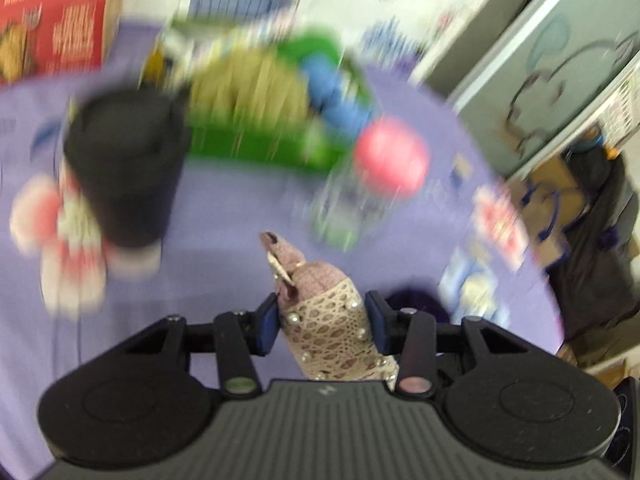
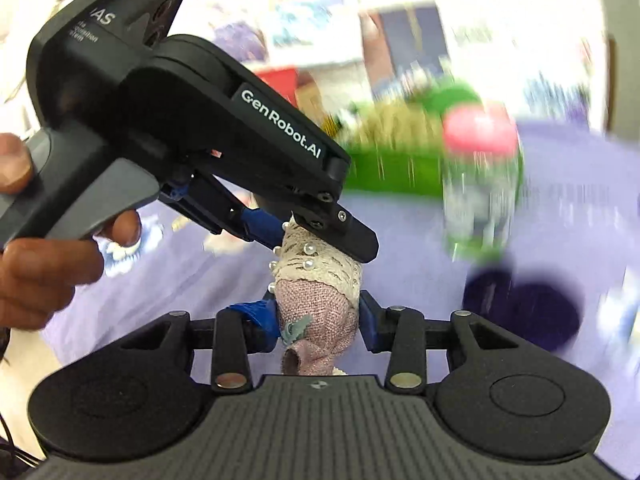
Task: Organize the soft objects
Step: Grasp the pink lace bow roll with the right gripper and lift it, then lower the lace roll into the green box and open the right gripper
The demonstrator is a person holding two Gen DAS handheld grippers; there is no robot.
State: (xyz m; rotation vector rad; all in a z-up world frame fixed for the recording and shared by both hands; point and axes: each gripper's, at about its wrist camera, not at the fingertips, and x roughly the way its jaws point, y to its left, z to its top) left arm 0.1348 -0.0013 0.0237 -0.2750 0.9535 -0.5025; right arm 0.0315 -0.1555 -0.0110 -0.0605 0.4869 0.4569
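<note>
A small pink burlap pouch with cream lace and pearl beads (image 1: 320, 300) is held between both grippers above the purple table. My left gripper (image 1: 322, 326) is shut on its lace end; it shows from the side in the right wrist view (image 2: 320, 236). My right gripper (image 2: 318, 328) is shut on the pouch's pink burlap end (image 2: 320, 312). A green basket (image 1: 264, 112) with a yellowish soft thing and blue soft things stands further back, blurred. A pink and white plush (image 1: 60, 232) lies at the left.
A black lidded cup (image 1: 124, 168) stands left of centre. A clear bottle with a pink cap (image 1: 384, 160) stands in front of the basket. A red box (image 1: 60, 20) is at the far left. A dark purple round thing (image 2: 524, 308) lies at the right.
</note>
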